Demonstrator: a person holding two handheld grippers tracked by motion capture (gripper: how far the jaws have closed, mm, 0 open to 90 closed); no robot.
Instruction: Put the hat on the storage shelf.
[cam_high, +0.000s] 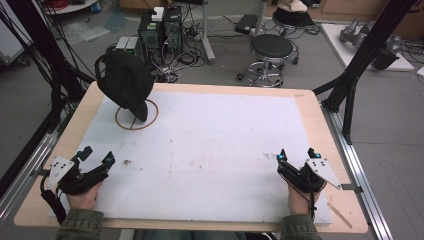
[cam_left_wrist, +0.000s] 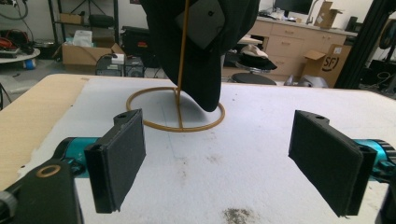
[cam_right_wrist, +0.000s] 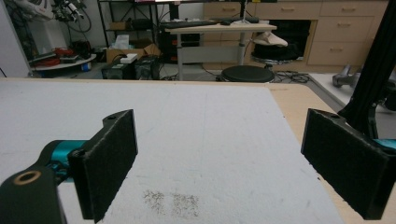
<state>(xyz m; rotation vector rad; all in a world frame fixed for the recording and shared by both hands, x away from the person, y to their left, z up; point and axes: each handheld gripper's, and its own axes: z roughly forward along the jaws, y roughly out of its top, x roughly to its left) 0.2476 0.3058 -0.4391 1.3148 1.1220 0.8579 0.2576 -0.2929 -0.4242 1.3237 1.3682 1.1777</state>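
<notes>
Black padded jaws are seen spread wide on both tongs, with nothing held between them. The left gripper (cam_high: 97, 157) is rested at the near left of the white mat (cam_high: 210, 150), held in the person's left hand (cam_high: 84, 196), and in the left gripper view its jaws are pointed toward a black cap (cam_left_wrist: 201, 42) that is hung on a thin golden stand (cam_left_wrist: 176, 109). The right gripper (cam_high: 298, 155) is held at the near right of the mat in the right hand (cam_high: 299, 200), and bare white mat is faced by its parted jaws in the right gripper view, with only a faint dark smudge (cam_right_wrist: 172, 201) lying ahead of them. The cap is found at the far left of the table (cam_high: 307, 107), draped over the stand's upright rod, its brim hanging down inside the ring-shaped base; it is well apart from both grippers and is touched by neither. The work is judged to be at its very start: the cap is not yet lifted off its stand and no approach is under way. What is left appears to be the whole of it, namely the reach across the mat, the grip on the cap, and its removal or placing. Beyond the table, stools (cam_high: 271, 50) and computer cases (cam_high: 160, 30) are seen on the floor.
</notes>
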